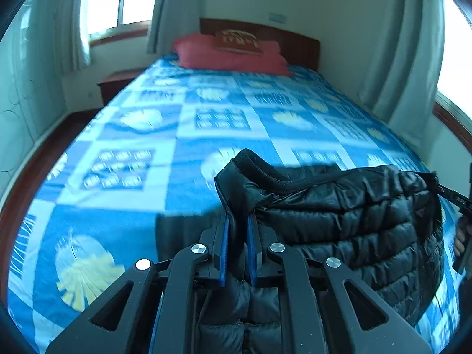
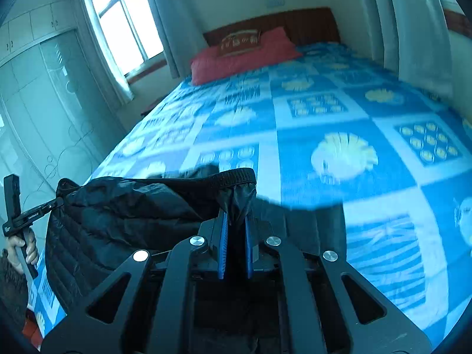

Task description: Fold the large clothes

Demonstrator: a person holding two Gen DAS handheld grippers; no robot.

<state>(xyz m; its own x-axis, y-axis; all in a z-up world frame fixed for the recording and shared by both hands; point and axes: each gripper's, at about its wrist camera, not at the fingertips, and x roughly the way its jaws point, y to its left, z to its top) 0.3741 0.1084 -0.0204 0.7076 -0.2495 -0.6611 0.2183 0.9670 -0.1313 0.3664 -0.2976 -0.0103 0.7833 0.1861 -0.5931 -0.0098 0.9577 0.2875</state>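
A black quilted puffer jacket (image 1: 354, 218) hangs stretched between both grippers above the blue patterned bedspread (image 1: 141, 135). My left gripper (image 1: 238, 218) is shut on one corner of the jacket's ribbed edge, the fabric bunched between the blue pads. My right gripper (image 2: 236, 215) is shut on the opposite corner of the same ribbed edge. In the right wrist view the jacket (image 2: 124, 215) sags to the left, toward the other gripper (image 2: 32, 212) and the hand holding it. The right gripper's tip (image 1: 451, 194) shows at the left wrist view's right edge.
A red pillow (image 1: 230, 53) lies at the head of the bed below a wooden headboard (image 1: 295, 38). A wooden nightstand (image 1: 118, 82) stands at the bed's left. Curtained windows (image 2: 126, 26) and a wardrobe (image 2: 44, 94) line the walls. The bedspread (image 2: 354, 135) stretches ahead.
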